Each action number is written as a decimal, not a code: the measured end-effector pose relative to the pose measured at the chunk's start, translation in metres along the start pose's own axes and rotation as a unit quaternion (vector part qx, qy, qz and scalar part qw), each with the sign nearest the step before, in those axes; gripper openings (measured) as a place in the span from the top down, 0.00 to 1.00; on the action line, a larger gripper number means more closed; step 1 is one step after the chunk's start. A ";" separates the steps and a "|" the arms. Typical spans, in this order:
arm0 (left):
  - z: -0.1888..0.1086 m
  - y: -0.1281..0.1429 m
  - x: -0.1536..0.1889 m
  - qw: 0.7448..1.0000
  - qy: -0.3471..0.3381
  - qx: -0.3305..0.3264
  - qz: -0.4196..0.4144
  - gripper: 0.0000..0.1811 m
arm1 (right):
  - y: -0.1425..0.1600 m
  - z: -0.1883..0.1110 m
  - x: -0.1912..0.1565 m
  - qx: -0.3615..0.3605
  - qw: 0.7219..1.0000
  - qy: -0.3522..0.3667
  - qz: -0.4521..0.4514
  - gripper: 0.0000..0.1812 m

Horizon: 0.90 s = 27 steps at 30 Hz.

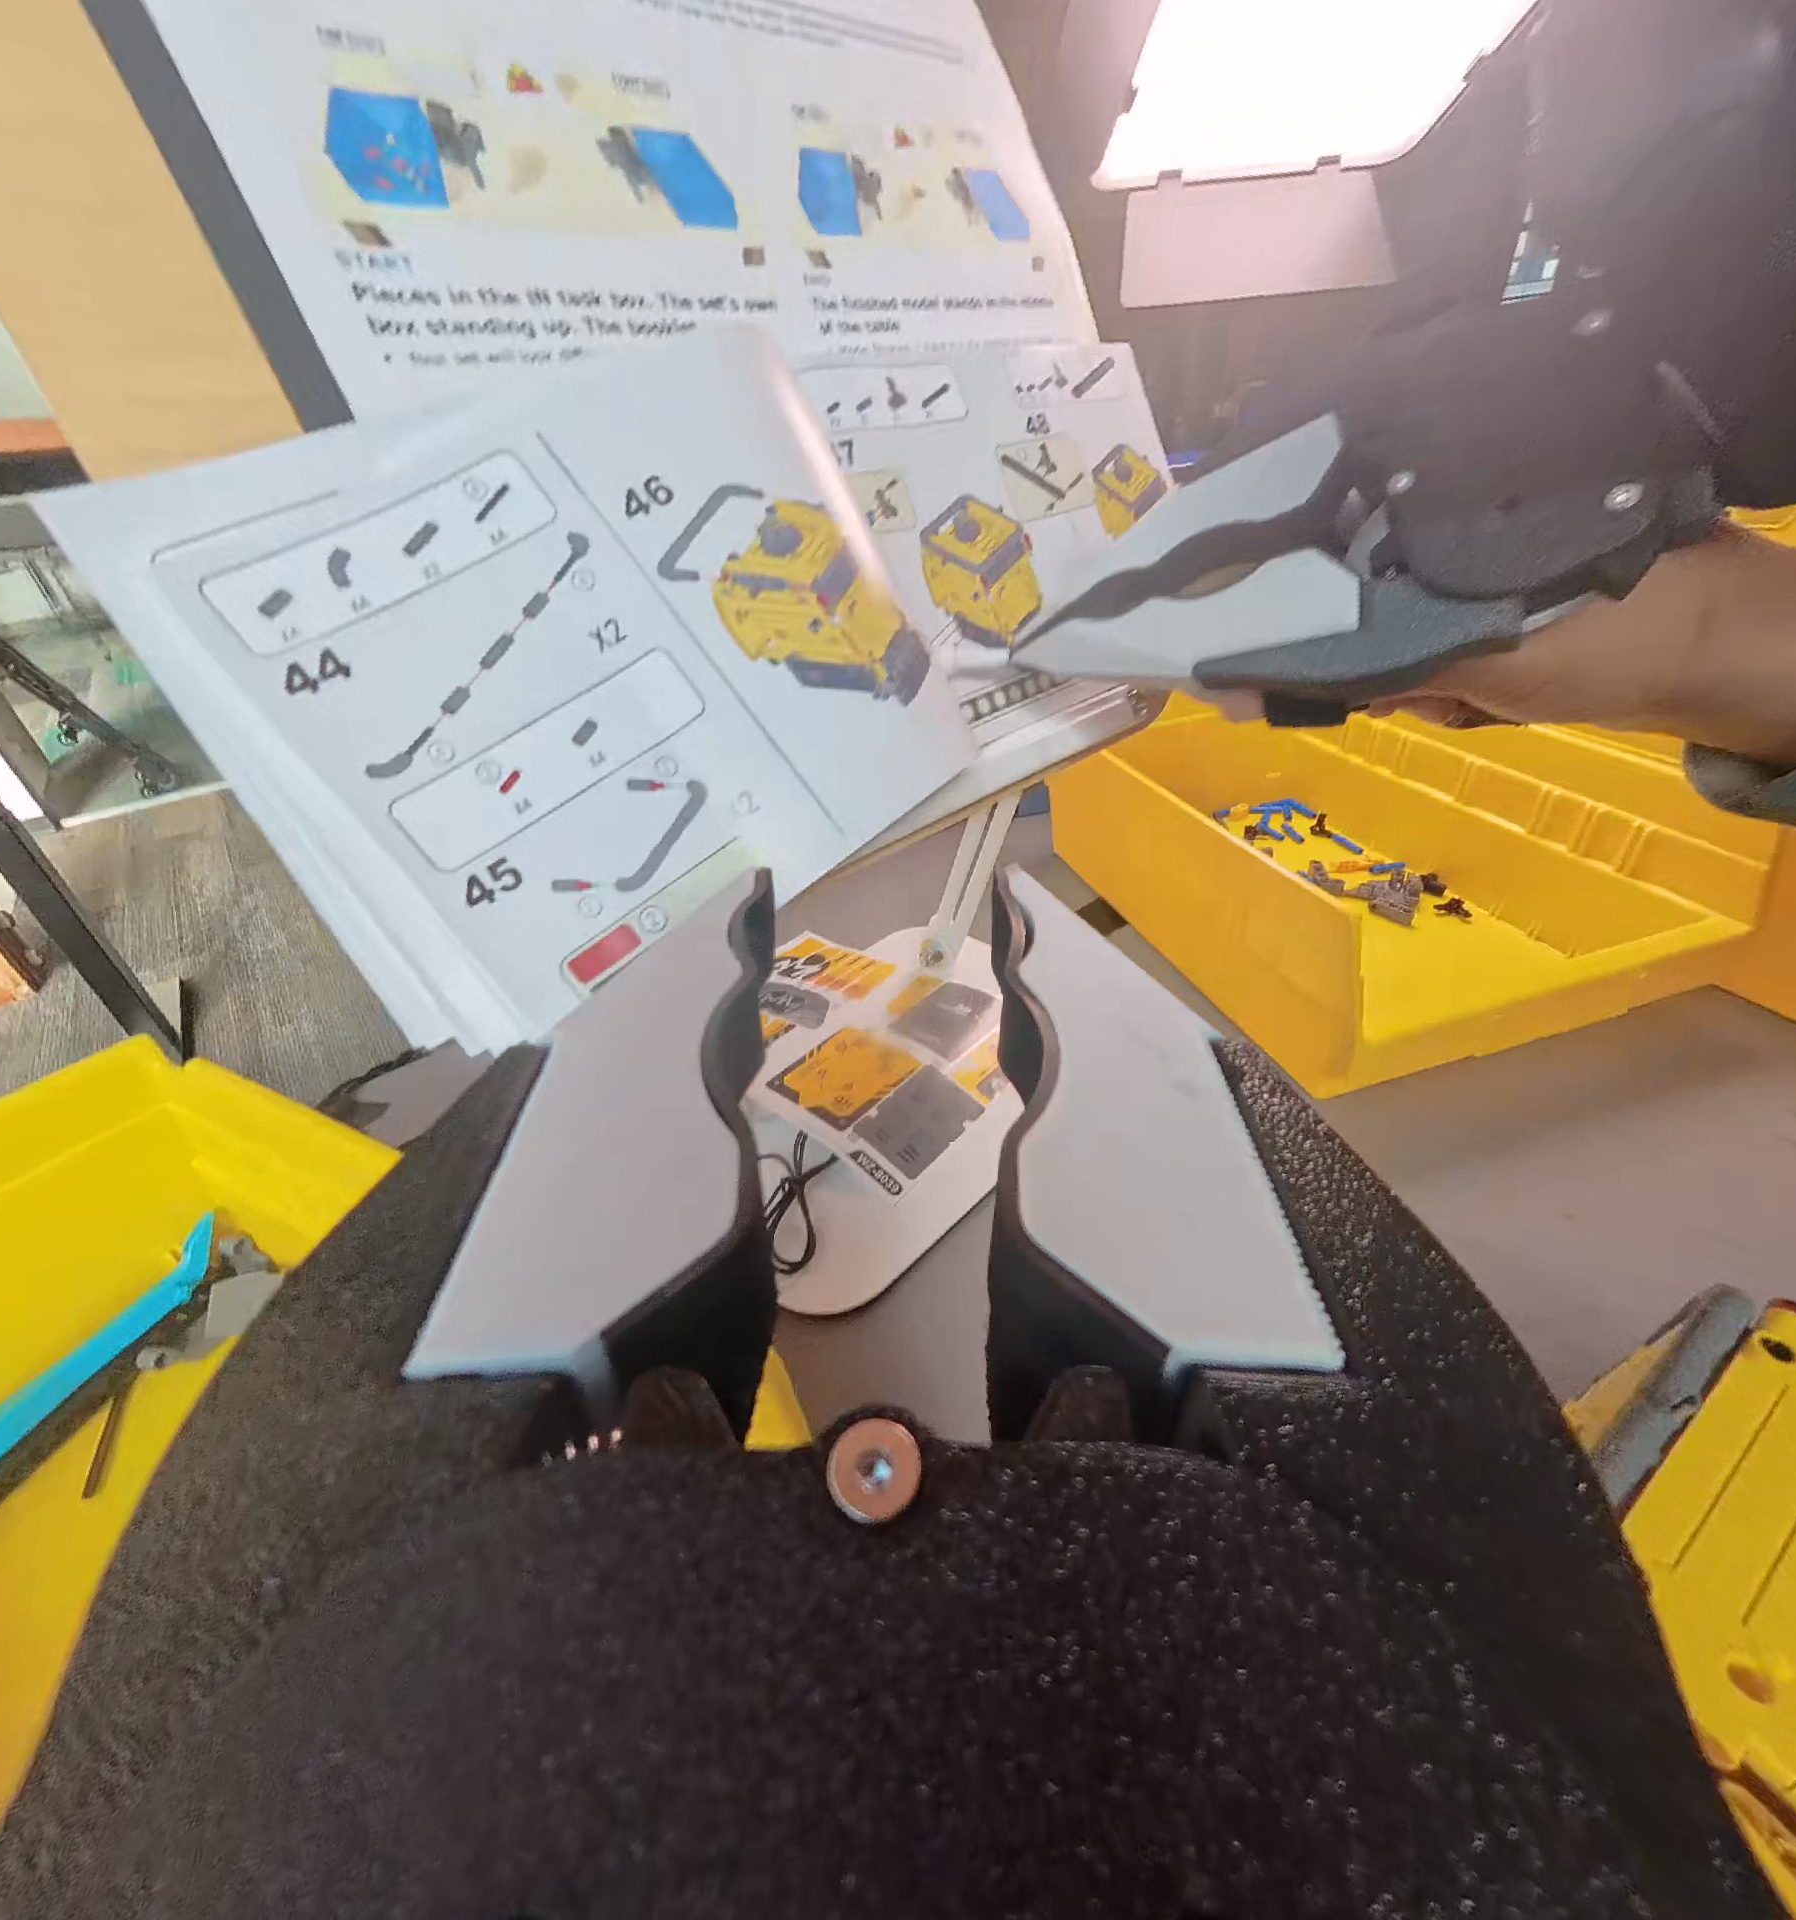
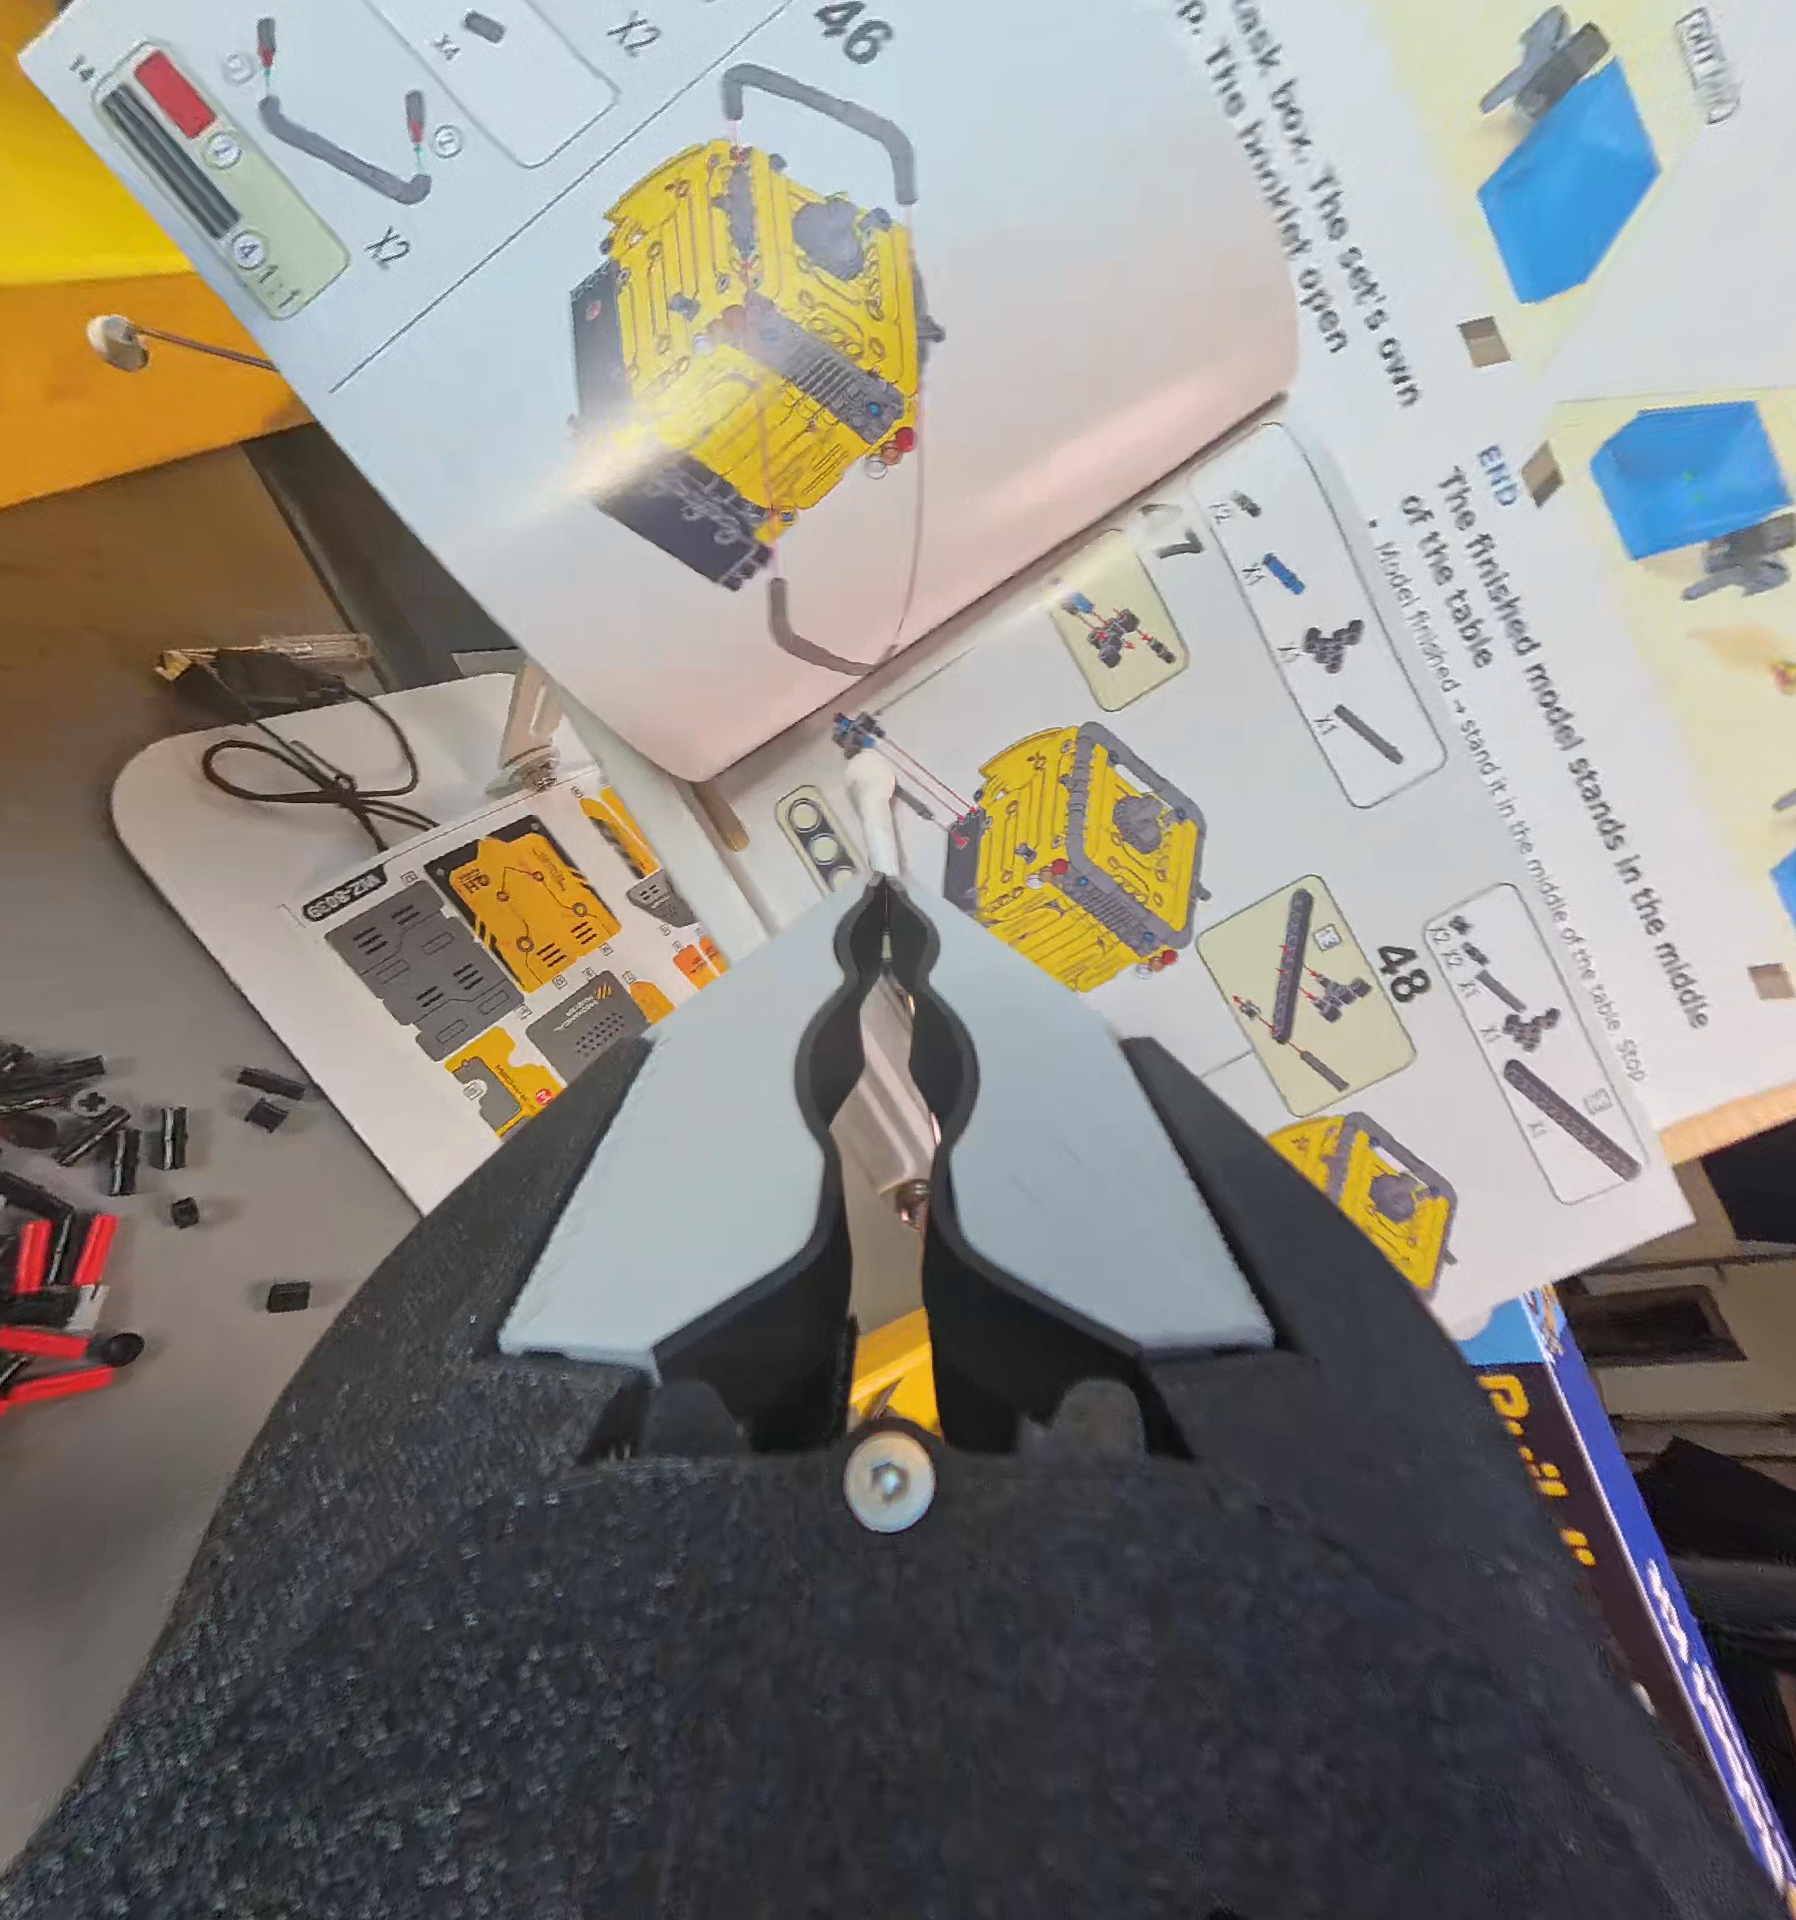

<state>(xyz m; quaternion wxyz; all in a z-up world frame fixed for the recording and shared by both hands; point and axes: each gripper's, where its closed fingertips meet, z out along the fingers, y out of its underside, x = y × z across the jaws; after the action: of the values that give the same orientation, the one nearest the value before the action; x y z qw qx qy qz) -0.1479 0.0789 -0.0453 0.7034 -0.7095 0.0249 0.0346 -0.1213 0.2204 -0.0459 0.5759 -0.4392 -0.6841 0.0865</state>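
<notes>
An open instruction booklet [image 1: 520, 644] rests on a white stand [image 1: 852, 1247]. My left gripper [image 1: 883, 904] is open and empty, just below the booklet's lower edge, and a sticker sheet [image 1: 873, 1070] on the stand base shows between its fingers. My right gripper [image 1: 1024, 649] is shut, its tips at the lower edge of the right-hand page. In the right wrist view its tips [image 2: 878, 888] sit at the lower end of a white page-holder arm [image 2: 870, 805]. The booklet's left page [image 2: 1029, 260] curls up off the page below.
A yellow bin [image 1: 1289, 935] at the right holds small blue and grey parts [image 1: 1361, 862]. Another yellow bin [image 1: 73, 1174] is at the near left. A yellow model [image 1: 1746, 1507] sits at the lower right. Loose black and red parts [image 2: 32, 1247] lie on the table. A printed sheet [image 1: 613, 156] stands behind. From my left tips it is roughly 15 cm to the yellow model [image 1: 1746, 1507]; from my right, 25 cm.
</notes>
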 end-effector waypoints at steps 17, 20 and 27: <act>-0.003 0.008 0.013 1.000 0.002 -0.012 0.013 0.78 | 0.003 0.002 0.021 0.009 0.998 0.068 0.006 0.99; -0.011 0.002 0.002 1.000 -0.008 -0.005 0.006 0.78 | 0.024 -0.018 0.057 0.012 0.988 0.121 0.098 0.99; -0.007 0.009 -0.002 1.000 -0.006 -0.012 -0.009 0.78 | 0.116 -0.045 0.052 -0.056 0.967 0.080 0.236 0.92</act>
<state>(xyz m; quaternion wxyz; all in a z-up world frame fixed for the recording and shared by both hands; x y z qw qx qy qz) -0.1501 0.0718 -0.0545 0.6953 -0.7179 0.0143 0.0326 -0.0218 0.3084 -0.0666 0.5664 -0.6254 -0.5163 0.1465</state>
